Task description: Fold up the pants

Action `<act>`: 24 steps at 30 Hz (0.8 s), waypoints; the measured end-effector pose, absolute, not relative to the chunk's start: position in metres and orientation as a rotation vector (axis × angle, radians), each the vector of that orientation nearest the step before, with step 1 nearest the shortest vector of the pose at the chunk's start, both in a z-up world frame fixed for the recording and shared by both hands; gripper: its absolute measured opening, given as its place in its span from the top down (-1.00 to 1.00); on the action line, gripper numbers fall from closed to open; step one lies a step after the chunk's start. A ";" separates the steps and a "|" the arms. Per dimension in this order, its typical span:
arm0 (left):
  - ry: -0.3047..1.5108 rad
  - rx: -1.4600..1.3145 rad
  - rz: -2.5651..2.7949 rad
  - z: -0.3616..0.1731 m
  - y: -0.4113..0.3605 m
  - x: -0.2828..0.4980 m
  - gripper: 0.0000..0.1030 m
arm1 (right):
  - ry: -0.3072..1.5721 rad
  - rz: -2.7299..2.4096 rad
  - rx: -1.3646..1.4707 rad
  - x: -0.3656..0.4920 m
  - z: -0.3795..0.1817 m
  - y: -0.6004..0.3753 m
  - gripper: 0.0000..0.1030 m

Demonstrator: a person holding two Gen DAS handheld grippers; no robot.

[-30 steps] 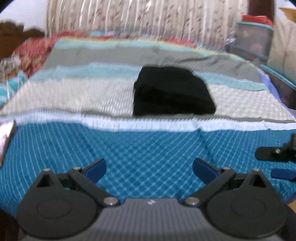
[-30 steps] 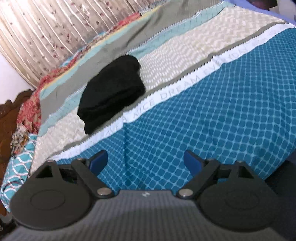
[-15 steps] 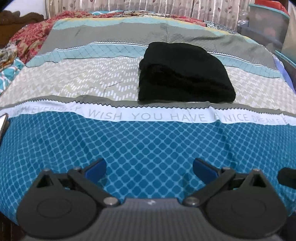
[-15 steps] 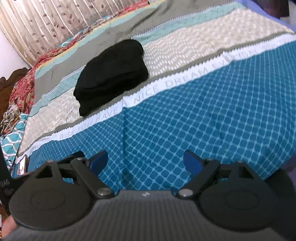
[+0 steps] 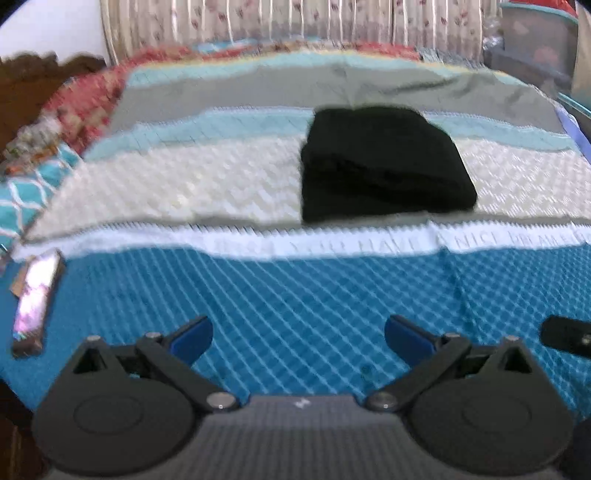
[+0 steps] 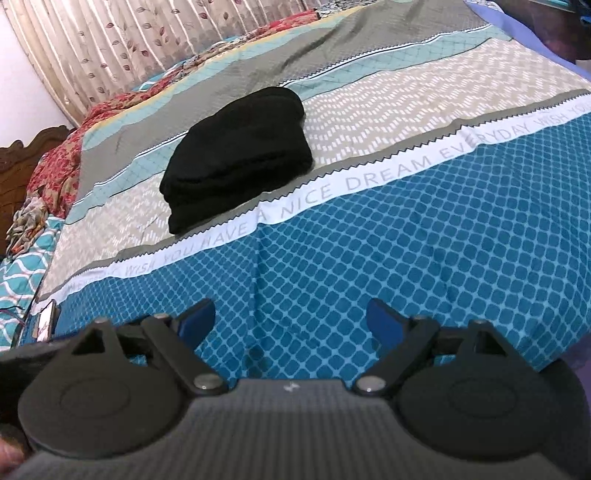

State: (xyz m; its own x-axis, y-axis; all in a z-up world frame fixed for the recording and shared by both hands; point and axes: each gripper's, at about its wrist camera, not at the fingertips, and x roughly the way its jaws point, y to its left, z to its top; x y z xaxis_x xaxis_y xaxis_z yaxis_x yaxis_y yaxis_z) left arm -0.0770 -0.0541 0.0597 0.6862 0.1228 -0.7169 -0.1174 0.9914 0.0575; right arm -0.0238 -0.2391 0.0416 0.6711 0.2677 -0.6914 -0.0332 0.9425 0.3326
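The black pants (image 5: 384,166) lie folded into a compact stack on the beige band of the bedspread, mid-bed. They also show in the right wrist view (image 6: 238,158), up and left of centre. My left gripper (image 5: 298,338) is open and empty, held over the blue patterned part of the bed, well short of the pants. My right gripper (image 6: 291,323) is open and empty too, near the bed's front edge. A tip of the right gripper (image 5: 567,336) shows at the right edge of the left wrist view.
A phone (image 5: 35,299) lies on the bed at the front left; it also shows in the right wrist view (image 6: 46,321). Red patterned bedding (image 6: 59,162) and a wooden headboard (image 6: 22,155) lie left. Curtains (image 5: 295,18) hang behind. Storage boxes (image 5: 535,44) stand far right.
Both grippers have shifted slightly over the bed's front, staying open. The left wrist view has drawn back and tilted up, blurred. The pants have not moved.
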 end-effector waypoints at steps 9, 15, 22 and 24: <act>0.709 0.137 0.234 0.107 -0.067 -0.069 -1.00 | 0.749 0.189 0.292 -0.014 0.091 -0.255 -0.77; 0.671 0.130 0.220 0.125 -0.069 -0.075 -1.00 | 0.713 0.220 0.297 -0.021 0.106 -0.253 -0.93; 0.701 0.084 0.225 0.128 -0.061 -0.077 -1.00 | 0.689 0.229 0.299 -0.023 0.109 -0.254 -0.93; 0.725 0.067 0.221 0.127 -0.058 -0.077 -1.00 | 0.692 0.222 0.311 -0.024 0.107 -0.253 -0.93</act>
